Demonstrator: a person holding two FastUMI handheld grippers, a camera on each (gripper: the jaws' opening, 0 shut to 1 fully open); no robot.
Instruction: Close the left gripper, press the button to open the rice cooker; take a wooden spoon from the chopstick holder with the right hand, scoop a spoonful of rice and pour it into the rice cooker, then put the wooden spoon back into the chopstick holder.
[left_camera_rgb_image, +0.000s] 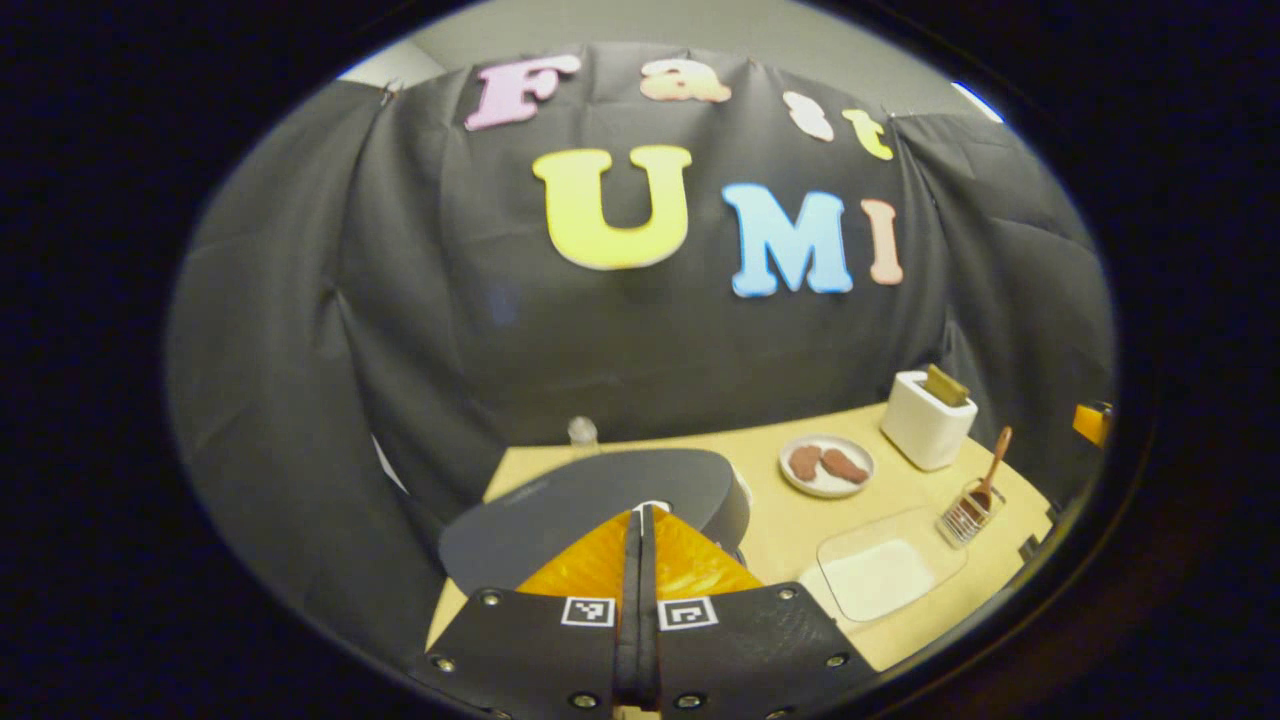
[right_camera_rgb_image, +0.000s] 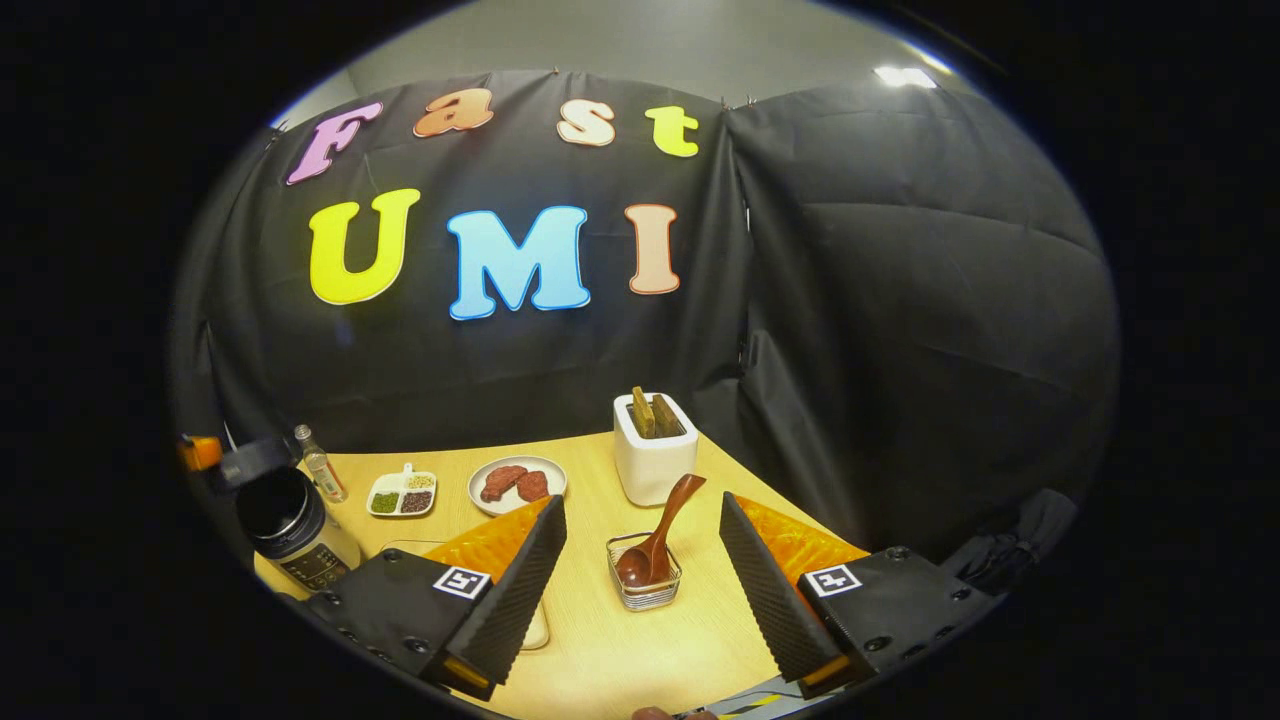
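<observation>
In the left gripper view my left gripper (left_camera_rgb_image: 640, 515) is shut with nothing in it, its tips right at the dark grey lid of the rice cooker (left_camera_rgb_image: 580, 500). From the right gripper view the rice cooker (right_camera_rgb_image: 290, 525) stands at the table's left with its lid raised and its dark pot showing. The wooden spoon (right_camera_rgb_image: 660, 535) leans in the wire chopstick holder (right_camera_rgb_image: 645, 588), bowl down. My right gripper (right_camera_rgb_image: 641, 505) is open, a finger on each side of the holder and short of it. A clear tray of white rice (left_camera_rgb_image: 885, 575) lies right of the cooker.
A plate with two brown pieces (right_camera_rgb_image: 517, 483), a white toaster (right_camera_rgb_image: 655, 450), a small divided dish (right_camera_rgb_image: 402, 493) and a small bottle (right_camera_rgb_image: 320, 465) stand toward the back of the wooden table (right_camera_rgb_image: 600, 640). Black cloth walls the table on the back and right.
</observation>
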